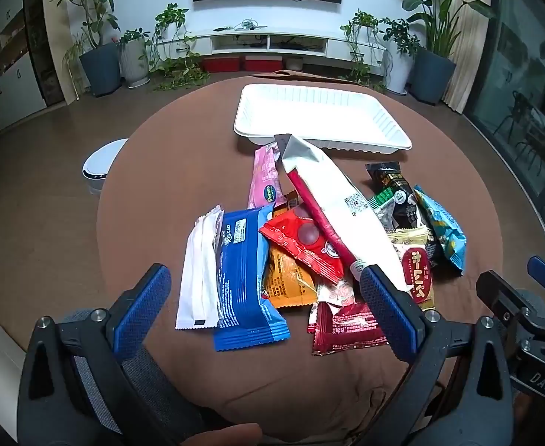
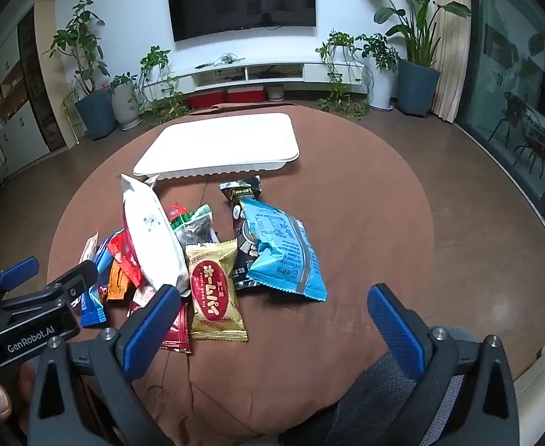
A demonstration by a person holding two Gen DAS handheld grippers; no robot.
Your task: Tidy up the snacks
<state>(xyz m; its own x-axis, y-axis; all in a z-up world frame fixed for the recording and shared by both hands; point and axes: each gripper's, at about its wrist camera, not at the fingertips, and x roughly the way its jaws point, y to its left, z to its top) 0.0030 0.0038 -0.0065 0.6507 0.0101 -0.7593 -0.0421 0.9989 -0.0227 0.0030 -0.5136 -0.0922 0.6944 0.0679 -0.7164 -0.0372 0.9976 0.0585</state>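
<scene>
Both grippers are spread wide with nothing between the pads: the left gripper (image 1: 268, 312) hangs over the near edge of the snack pile (image 1: 320, 241), the right gripper (image 2: 272, 330) just beside it over bare brown tablecloth (image 2: 365, 223). Wrappers lie heaped mid-table, a long white packet (image 1: 343, 215) propped across the top, a light blue bag (image 2: 283, 252) on the right side, and the white tray (image 1: 320, 115) sits empty just behind them
</scene>
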